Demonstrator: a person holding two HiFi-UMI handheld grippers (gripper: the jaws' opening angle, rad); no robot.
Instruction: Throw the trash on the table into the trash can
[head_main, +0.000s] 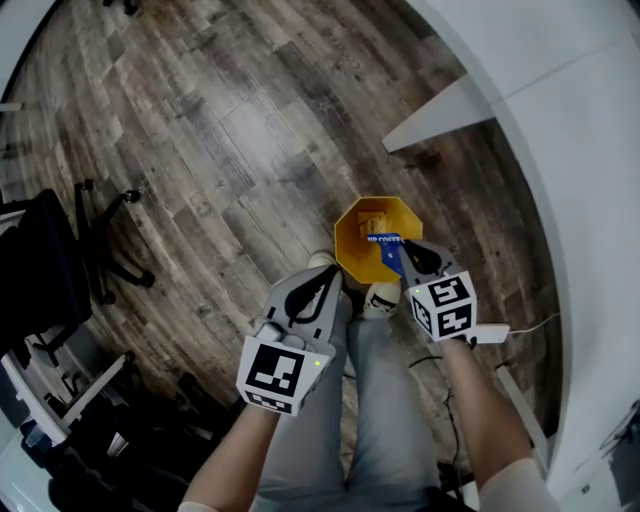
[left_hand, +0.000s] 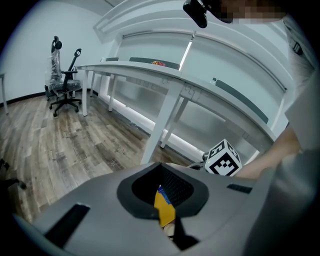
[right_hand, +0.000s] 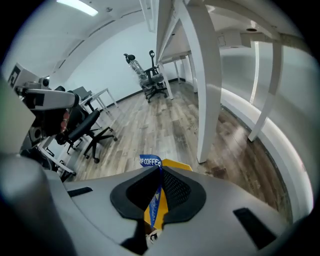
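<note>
Grippers, two, each bearing one cube faced with black-and-white square markers. The right gripper (head_main: 403, 250) is pinching one blue packet (head_main: 386, 242) by its edge, tongs pressed onto it. From the head view the packet is showing over the open mouth of the trash can (head_main: 352, 262); whether it is hanging above the rim or below it cannot be told. The packet is carrying white capitals reading "COFFEE", with letters before that word partly cut off. The left gripper (head_main: 330, 275) is keeping its tongs pressed together with nothing caught between them, pointing at the near side of the can, which is showing as a yellow strip through the slit in the left gripper view. Trash can, one, orange-yellow, eight-sided, is standing on the wood-plank floor (head_main: 220, 130) just beyond the person's two light shoes (head_main: 322, 260); one brownish item is lying inside it, too small to identify. White table (head_main: 560, 120), one in the head view, is standing to the right of the can. Black office chair (head_main: 60, 270), one, is standing well apart at the left. Two more chairs (right_hand: 150, 77) are standing far back in the right gripper view.
</note>
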